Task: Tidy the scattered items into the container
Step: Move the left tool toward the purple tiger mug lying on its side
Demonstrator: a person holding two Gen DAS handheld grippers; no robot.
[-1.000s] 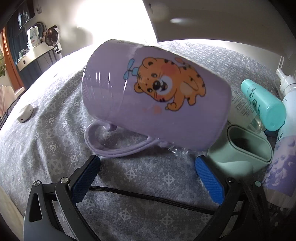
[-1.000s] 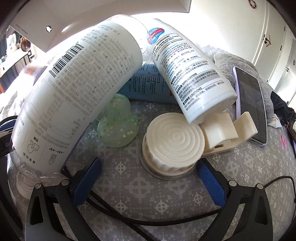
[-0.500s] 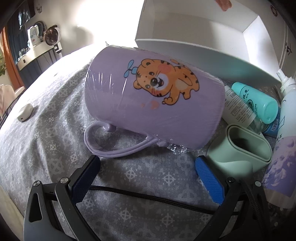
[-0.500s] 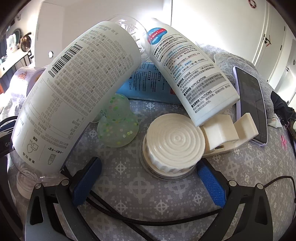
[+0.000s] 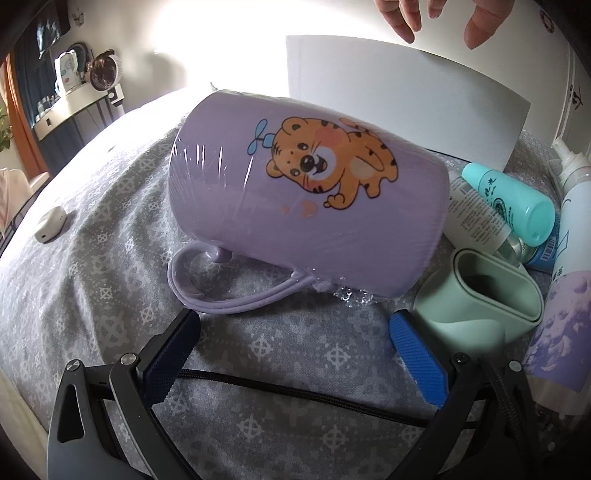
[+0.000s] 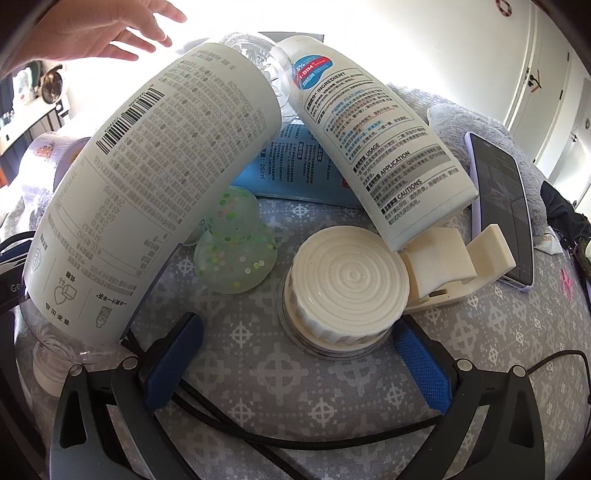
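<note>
A purple mug [image 5: 303, 199] with a tiger picture, wrapped in film, lies on its side on the grey patterned bedspread [image 5: 92, 258], handle toward my left gripper [image 5: 295, 332]. That gripper rests open just short of the handle. Behind the mug stands a white box [image 5: 388, 96], with a person's hand [image 5: 436, 18] above its rim. My right gripper [image 6: 295, 339] is open, its fingers either side of a round cream-lidded jar [image 6: 347, 288]. Two large white bottles [image 6: 155, 192] [image 6: 373, 140] lie tilted over a glittery green ball toy [image 6: 236, 251].
Right of the mug sit a mint green holder [image 5: 487, 299], a teal-capped bottle [image 5: 513, 199] and a lilac pump bottle [image 5: 565, 295]. A phone [image 6: 502, 210] leans on a cream stand [image 6: 458, 262]. A blue carton [image 6: 295, 170] lies behind. A small white case [image 5: 50, 229] sits far left.
The white box has been swung from tilted overhead down to standing behind the mug, and a hand now shows above it. Neither gripper has moved.
</note>
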